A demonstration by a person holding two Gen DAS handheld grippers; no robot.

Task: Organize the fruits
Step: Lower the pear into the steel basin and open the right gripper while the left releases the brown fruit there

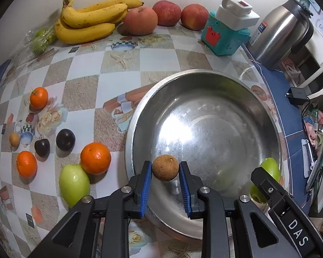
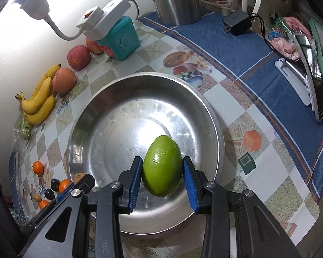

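The small brown fruit (image 1: 165, 167) sits pinched between the blue pads of the left gripper (image 1: 165, 172), held over the near inner wall of the steel bowl (image 1: 204, 81). The right gripper (image 2: 162, 172) is clamped the same way on a green fruit (image 2: 162, 165), pointed end away from the camera, also above the bowl's floor. Both grippers tilt steeply downward, which fits a drop into the bowl; neither fruit appears to touch the metal yet, though the glare on the floor makes that hard to be sure of. The bowl holds nothing else (only reflections), so the sorting looks to be at its start.

Left of the bowl more fruit waits on the table: a second green fruit (image 1: 74, 185) touching a large orange (image 1: 95, 158), two smaller oranges (image 1: 26, 163), two dark plums (image 1: 65, 139) and another small brown fruit (image 1: 14, 139). They lie loosely scattered, well apart from the back row, probably the pile to be gathered next.

Along the wall lie bananas (image 1: 86, 21), three apples (image 1: 140, 20) in a line, and a teal box (image 1: 222, 36) with a white power adapter (image 1: 239, 15) resting on it. A steel kettle (image 1: 277, 36) stands to the right.

The table wears a glossy checked cloth (image 1: 118, 64) printed with cups, roses and starfish, with a blue border on its right. Beyond that border sit a black charger (image 2: 236, 22) and cluttered odds and ends. The wall behind is plain white, lit hard by a lamp (image 2: 30, 2).
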